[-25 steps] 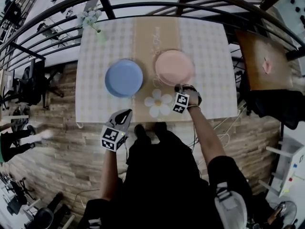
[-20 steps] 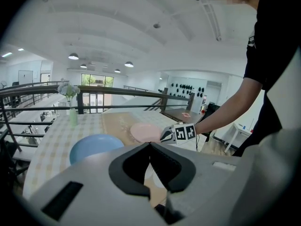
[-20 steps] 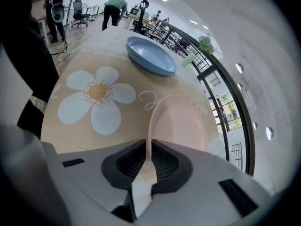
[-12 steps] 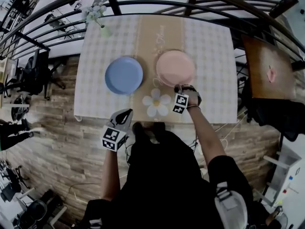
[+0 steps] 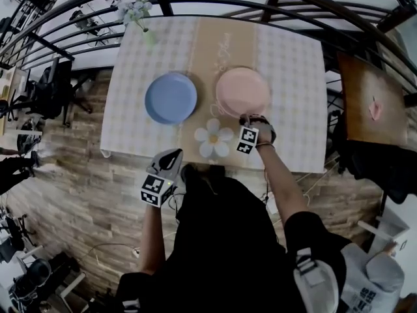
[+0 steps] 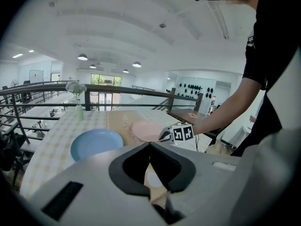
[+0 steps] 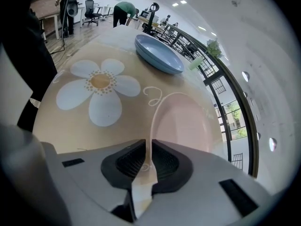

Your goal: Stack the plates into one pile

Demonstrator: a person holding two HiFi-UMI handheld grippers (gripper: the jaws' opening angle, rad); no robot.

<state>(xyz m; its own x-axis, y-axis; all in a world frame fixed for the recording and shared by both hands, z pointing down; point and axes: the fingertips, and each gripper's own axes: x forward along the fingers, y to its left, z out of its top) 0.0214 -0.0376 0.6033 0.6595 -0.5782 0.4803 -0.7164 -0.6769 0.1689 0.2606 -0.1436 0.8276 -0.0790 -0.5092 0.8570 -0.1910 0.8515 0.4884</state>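
On the checked table (image 5: 130, 129) a blue plate (image 5: 171, 98) lies left of a pink plate (image 5: 242, 91). My right gripper (image 5: 242, 118) points steeply down at the pink plate's near rim. In the right gripper view that thin rim (image 7: 151, 140) stands between the pads of the right gripper (image 7: 150, 147). Its jaws have just been opening and do not visibly press on the rim. My left gripper (image 5: 174, 152) hangs off the table's near edge, apart from both plates. Its tips meet, shut on nothing.
A white flower mat (image 5: 214, 138) lies on the beige runner in front of the plates. A vase of flowers (image 5: 148, 36) stands at the far left corner. A dark railing (image 5: 215, 8) curves behind the table. A brown side table (image 5: 374, 103) stands to the right.
The head view has swung slightly. My right gripper stays at the pink plate's near rim, and my left gripper has barely shifted by the table's edge.
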